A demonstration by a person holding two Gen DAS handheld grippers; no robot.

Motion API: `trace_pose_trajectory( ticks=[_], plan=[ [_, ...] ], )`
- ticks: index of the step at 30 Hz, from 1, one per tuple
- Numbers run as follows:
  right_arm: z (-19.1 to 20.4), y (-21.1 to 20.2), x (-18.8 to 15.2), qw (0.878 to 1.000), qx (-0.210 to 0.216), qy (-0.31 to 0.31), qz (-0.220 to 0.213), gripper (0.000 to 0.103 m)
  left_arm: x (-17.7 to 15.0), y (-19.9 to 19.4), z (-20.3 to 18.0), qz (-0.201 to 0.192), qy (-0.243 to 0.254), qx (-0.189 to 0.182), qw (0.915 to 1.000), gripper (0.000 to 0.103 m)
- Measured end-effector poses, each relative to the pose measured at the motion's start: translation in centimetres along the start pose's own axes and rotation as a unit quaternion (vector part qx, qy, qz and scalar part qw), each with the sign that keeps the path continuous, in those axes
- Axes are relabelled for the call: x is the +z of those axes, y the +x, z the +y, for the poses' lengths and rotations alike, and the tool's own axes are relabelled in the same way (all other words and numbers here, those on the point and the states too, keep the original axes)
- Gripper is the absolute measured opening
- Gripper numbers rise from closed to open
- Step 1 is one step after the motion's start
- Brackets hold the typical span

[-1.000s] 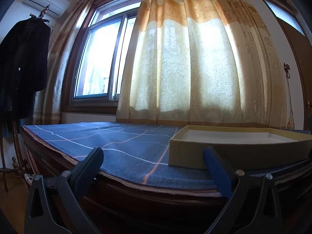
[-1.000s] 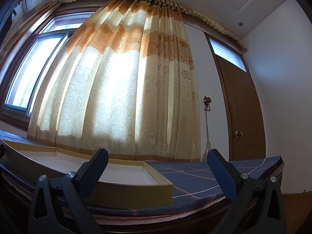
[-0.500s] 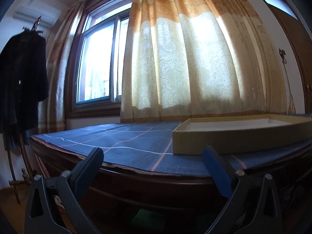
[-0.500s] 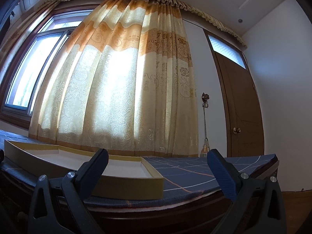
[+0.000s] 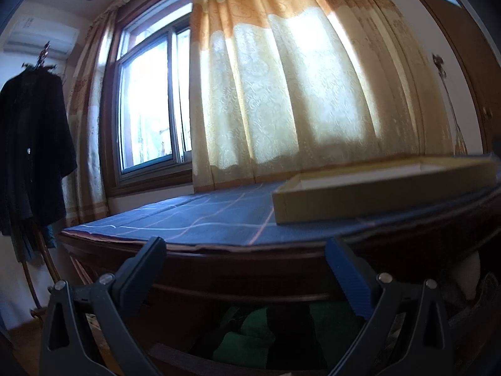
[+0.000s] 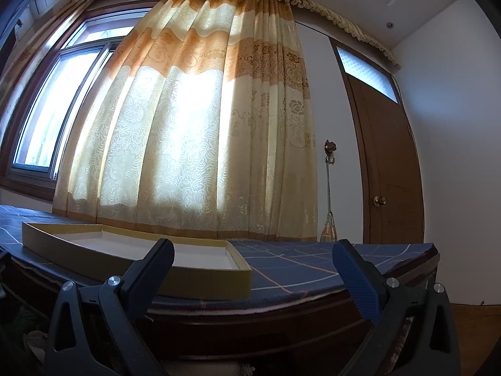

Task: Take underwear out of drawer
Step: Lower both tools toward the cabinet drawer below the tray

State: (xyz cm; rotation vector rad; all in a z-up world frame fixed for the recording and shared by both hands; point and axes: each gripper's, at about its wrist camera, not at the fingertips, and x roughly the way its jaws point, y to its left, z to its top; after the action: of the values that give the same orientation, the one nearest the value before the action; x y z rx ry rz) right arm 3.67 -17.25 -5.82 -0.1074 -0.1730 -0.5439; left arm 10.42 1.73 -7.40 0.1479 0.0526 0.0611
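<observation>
- At the far left of my left wrist view, a dark coat [image 5: 31,156] hung on a stand below an air conditioner [image 5: 40,36] in the upper left corner.
- Right of the coat, the window [image 5: 150,109] stood bright, with the yellow-orange curtain [image 5: 297,94] filling the middle of the frame.
- Below them, the blue checked cloth [image 5: 200,222] covered the dark wooden furniture top, and a shallow yellow box [image 5: 375,200] sat on that cloth at the centre right.
- My left gripper [image 5: 247,263] was released, jaws spread wide and holding nothing, low in the frame in front of the wooden edge.
- Under that edge, at the bottom centre, the open drawer [image 5: 188,354] showed green fabric [image 5: 247,341] beside something dark; this was probably the underwear, though the shadow made it hard to be sure.
- In my right wrist view, the same yellow box [image 6: 200,279] lay at the lower left on the cloth, with the curtain above it.
- My right gripper [image 6: 253,260] was likewise released and empty, its fingers apart over the furniture's front edge.
- At the right of that frame stood a brown door [image 6: 385,172] against the white wall.
</observation>
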Motion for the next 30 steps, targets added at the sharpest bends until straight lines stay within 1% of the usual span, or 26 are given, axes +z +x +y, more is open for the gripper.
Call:
trace_pose_trajectory(
  ticks=[3, 6, 10, 17, 21, 30],
  plan=[
    [-0.1, -0.7, -0.1, 1.000, 0.000, -0.005, 0.000, 0.102, -0.1, -0.7, -0.1, 0.001, 0.014, -0.004, 0.9999, 0.103],
    [-0.1, -1.1, 0.0, 1.000, 0.002, -0.010, -0.001, 0.102, 0.0, -0.7, 0.1, 0.018, 0.016, -0.007, 0.9997, 0.103],
    [0.1, -1.0, 0.0, 1.000, 0.003, -0.014, 0.008, 0.102, 0.2, -0.1, 0.1, 0.043, 0.011, -0.002, 0.9990, 0.103],
    [0.5, -0.8, 0.2, 0.999, 0.007, -0.031, 0.024, 0.102, 0.3, 0.2, -0.3, 0.066, 0.027, 0.001, 0.9974, 0.103],
    [0.6, -1.0, 0.3, 0.999, 0.005, -0.035, 0.029, 0.102, 0.2, -0.1, -0.2, 0.071, 0.026, -0.001, 0.9972, 0.103],
    [0.8, -2.2, 0.6, 0.999, 0.014, -0.044, 0.027, 0.102, 0.2, -0.5, -0.3, 0.070, 0.041, 0.002, 0.9967, 0.103]
  ],
)
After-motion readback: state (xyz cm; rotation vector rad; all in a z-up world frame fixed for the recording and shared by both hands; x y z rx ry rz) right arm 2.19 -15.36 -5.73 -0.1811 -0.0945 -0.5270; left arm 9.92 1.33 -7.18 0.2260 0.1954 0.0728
